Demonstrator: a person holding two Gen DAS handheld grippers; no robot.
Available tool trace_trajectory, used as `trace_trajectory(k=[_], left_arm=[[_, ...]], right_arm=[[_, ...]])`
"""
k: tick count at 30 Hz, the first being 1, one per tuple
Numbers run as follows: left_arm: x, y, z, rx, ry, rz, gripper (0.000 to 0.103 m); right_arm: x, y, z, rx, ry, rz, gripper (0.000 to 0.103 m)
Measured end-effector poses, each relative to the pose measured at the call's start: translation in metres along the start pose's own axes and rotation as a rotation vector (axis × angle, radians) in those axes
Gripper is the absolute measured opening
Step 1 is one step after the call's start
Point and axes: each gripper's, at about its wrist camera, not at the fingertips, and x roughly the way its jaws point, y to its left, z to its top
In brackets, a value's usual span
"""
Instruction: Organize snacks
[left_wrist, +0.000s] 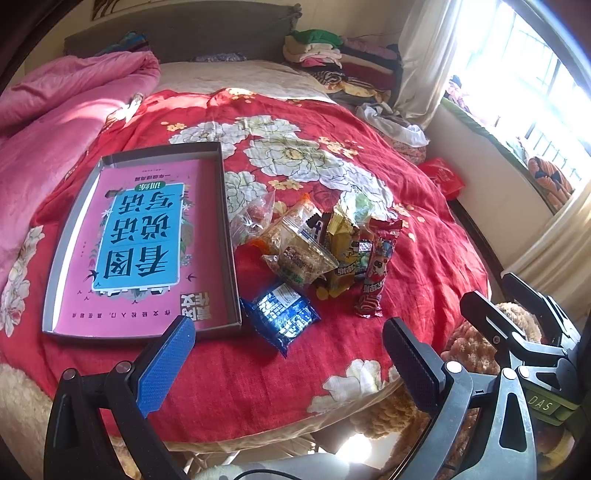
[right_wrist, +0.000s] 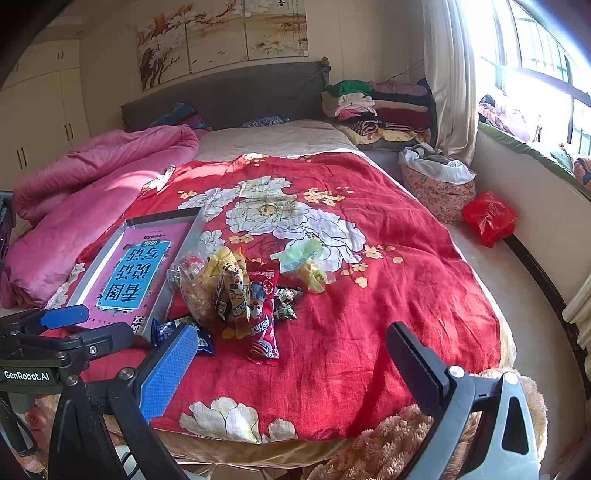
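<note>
Red floral bedspread (left_wrist: 424, 258) carries a snack heap (left_wrist: 317, 243) just right of the shallow box (left_wrist: 231, 229). My left gripper (left_wrist: 288, 362) and right gripper (right_wrist: 295, 369) hang wide open, empty; the blue packet (left_wrist: 280, 314) lies nearest my left, its long axis running diagonally.

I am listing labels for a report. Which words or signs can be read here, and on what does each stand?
"DAS": right claw's body.
"GenRobot.AI": left claw's body.
"看图说话写话", upside down: pink book in the tray.
Snack packets: print too blurred.
</note>
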Motion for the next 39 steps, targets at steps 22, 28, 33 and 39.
trace_trajectory(k=[22, 28, 33, 39], left_arm=[[0.006, -0.006, -0.003, 0.020, 0.030, -0.022, 0.102], [0.008, -0.008, -0.005, 0.028, 0.042, -0.029, 0.102], [0.011, -0.008, -0.006, 0.035, 0.054, -0.042, 0.102], [0.016, -0.006, -0.001, 0.072, 0.066, -0.070, 0.102]], right_arm=[[0.005, -0.002, -0.001, 0.000, 0.009, -0.003, 0.103], [0.006, -0.002, -0.001, 0.000, 0.013, -0.002, 0.103], [0.010, -0.003, -0.002, 0.002, 0.025, 0.000, 0.103], [0.019, -0.005, -0.003, 0.011, 0.047, 0.000, 0.103]])
